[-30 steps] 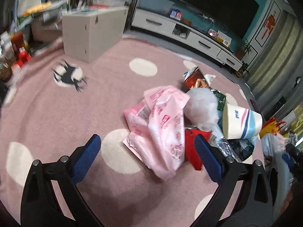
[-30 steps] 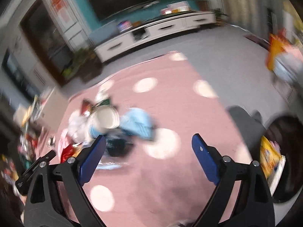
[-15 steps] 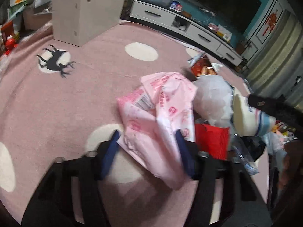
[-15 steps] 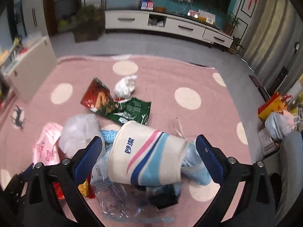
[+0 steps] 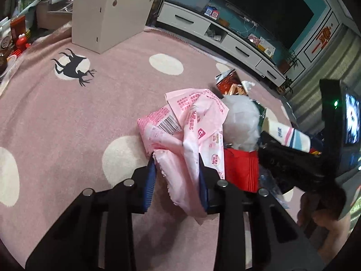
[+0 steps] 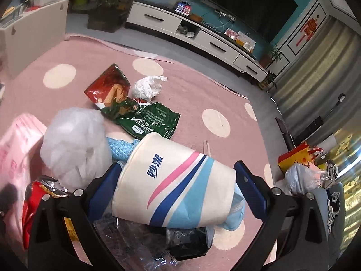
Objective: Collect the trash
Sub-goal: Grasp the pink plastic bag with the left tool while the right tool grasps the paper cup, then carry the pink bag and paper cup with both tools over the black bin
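Left gripper (image 5: 178,169) with jaws just drawn narrow, pinching the crumpled pink plastic wrapper (image 5: 189,133) between the blue pads, low over the pink dotted rug (image 5: 90,117). Right gripper (image 6: 178,185) with jaws wide, straddling the cream paper tub (image 6: 173,180) with pink and blue stripes; tub lying on its side atop the trash pile, inside not visible; hard to tell whether the pads press on it. Around the tub on the rug: a white crumpled plastic bag (image 6: 74,146), a green snack packet (image 6: 149,119), a red snack packet (image 6: 108,85), a red wrapper (image 5: 241,169), clear film (image 6: 135,244) and a small white wad (image 6: 146,87). White box (image 5: 108,15) standing at the rug's far edge.
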### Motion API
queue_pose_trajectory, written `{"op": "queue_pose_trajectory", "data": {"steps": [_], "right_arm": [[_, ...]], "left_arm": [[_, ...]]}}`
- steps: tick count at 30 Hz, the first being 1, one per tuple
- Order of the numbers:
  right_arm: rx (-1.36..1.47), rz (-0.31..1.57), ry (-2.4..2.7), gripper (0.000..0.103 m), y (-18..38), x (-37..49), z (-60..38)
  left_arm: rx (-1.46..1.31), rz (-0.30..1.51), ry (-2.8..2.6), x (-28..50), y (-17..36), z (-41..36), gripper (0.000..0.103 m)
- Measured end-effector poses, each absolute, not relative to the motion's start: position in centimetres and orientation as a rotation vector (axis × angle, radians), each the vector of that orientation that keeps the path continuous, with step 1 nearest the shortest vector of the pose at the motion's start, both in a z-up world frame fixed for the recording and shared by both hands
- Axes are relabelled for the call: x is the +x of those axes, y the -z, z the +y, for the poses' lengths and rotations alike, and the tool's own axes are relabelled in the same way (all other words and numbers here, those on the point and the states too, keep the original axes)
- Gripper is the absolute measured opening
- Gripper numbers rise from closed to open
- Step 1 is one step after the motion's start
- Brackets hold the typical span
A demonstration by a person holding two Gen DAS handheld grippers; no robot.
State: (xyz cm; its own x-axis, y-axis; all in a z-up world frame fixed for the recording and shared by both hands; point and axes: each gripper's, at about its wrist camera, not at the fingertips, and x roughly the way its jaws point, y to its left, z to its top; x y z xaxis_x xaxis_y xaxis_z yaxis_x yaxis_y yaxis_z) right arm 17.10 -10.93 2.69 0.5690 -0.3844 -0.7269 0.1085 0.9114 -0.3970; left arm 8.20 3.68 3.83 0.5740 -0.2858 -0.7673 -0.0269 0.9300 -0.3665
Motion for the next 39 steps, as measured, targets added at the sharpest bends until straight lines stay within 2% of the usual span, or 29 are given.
{"op": "queue_pose_trajectory", "data": {"steps": [8,21,29,39], "right_arm": [[-0.236,0.905,0.253,0.096,-4.4,14.8,-12.2],[0.086,0.811,0.131,0.096,-7.5,6.1,-17.0],[0.257,0.778,0.044,0.096,-7.8,0.6,-20.0],[0.362,0.738,0.079,0.096,-7.4,-1.8,-23.3]], "left_arm": [[-0.374,0.894,0.166,6.5,-6.3,4.2,0.034],[-0.265,0.814,0.215,3.0,-9.3,1.4,0.034],[-0.203,0.814,0.257,1.7,-9.4,-0.9,0.034],[-0.141,0.838,0.319,0.4,-8.9,-4.6,0.034]]}}
